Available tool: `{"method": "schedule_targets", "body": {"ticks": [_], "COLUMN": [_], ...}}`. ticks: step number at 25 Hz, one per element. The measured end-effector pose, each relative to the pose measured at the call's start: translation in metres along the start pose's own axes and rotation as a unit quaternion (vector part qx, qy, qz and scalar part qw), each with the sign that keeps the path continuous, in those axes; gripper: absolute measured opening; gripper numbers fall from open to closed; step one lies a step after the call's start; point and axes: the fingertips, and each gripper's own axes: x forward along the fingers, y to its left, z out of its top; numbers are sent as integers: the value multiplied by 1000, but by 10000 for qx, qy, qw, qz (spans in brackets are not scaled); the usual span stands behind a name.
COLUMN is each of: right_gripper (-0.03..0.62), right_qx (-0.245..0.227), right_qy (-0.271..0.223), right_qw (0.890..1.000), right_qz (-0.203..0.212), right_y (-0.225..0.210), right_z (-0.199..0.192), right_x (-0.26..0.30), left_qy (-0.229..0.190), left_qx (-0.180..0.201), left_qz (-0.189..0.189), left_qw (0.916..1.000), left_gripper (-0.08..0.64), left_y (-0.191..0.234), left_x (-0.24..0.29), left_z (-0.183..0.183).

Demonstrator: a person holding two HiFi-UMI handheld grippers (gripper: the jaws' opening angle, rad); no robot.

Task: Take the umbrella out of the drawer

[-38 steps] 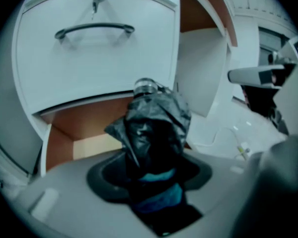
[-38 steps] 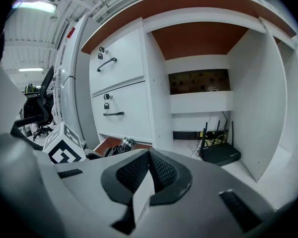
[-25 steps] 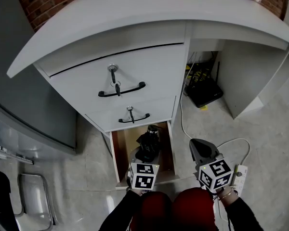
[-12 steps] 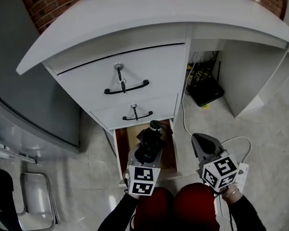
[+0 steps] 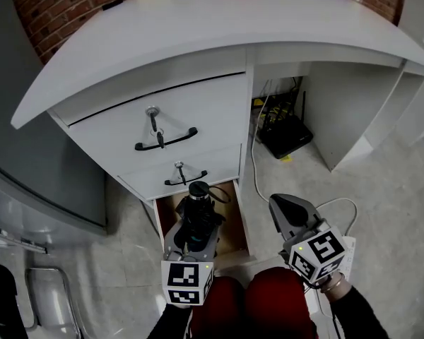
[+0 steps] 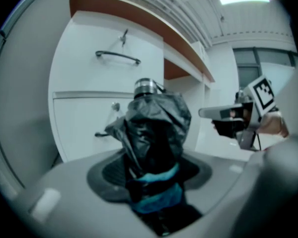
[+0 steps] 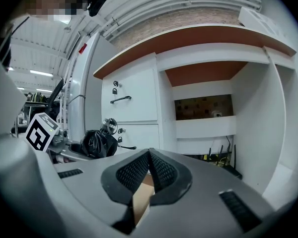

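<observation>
Two claws: left claw (image 6: 152,178) clamps the umbrella (image 6: 156,123), right claw (image 7: 149,158) is closed (empty). Loose fabric might snag the drawer (image 5: 240,221).

The open drawer (image 5: 242,221) at the lower centre is narrow, and the umbrella (image 5: 196,214) gripped in the left claw (image 5: 195,232) fills most of the room over it. Directly above, two handles (image 5: 166,138) and the keys (image 5: 153,115) stick out from the closed drawer fronts, and the desk (image 5: 198,27) top overhangs them. At the right of the drawer the floor (image 5: 381,189) is free around the right claw (image 5: 283,203), except for a white cable (image 5: 254,171) and a power strip (image 5: 348,253). Under the desk, a black box (image 5: 286,136) with wires occupies the floor. At the left a grey cabinet (image 5: 49,168) stands close.
</observation>
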Motion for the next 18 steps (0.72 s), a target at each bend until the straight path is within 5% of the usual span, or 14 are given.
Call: {"method": "schedule_targets", "body": {"ticks": [8, 18], "right_gripper": [-3, -2], "right_qx": [-17, 9], "right_qy": [-200, -454], "right_qw": [9997, 9982], "right_qz": [131, 404], "right_y": [12, 27], "right_z": [17, 42], "right_x": [-10, -20], "left_qy": [-583, -1159], "left_qx": [-371, -290], "left_qz": [-23, -93], "left_qw": [9976, 9928], "left_gripper": [244, 244], "left_y": [-1, 2], "left_x": [-33, -65], "left_z": [42, 96]}}
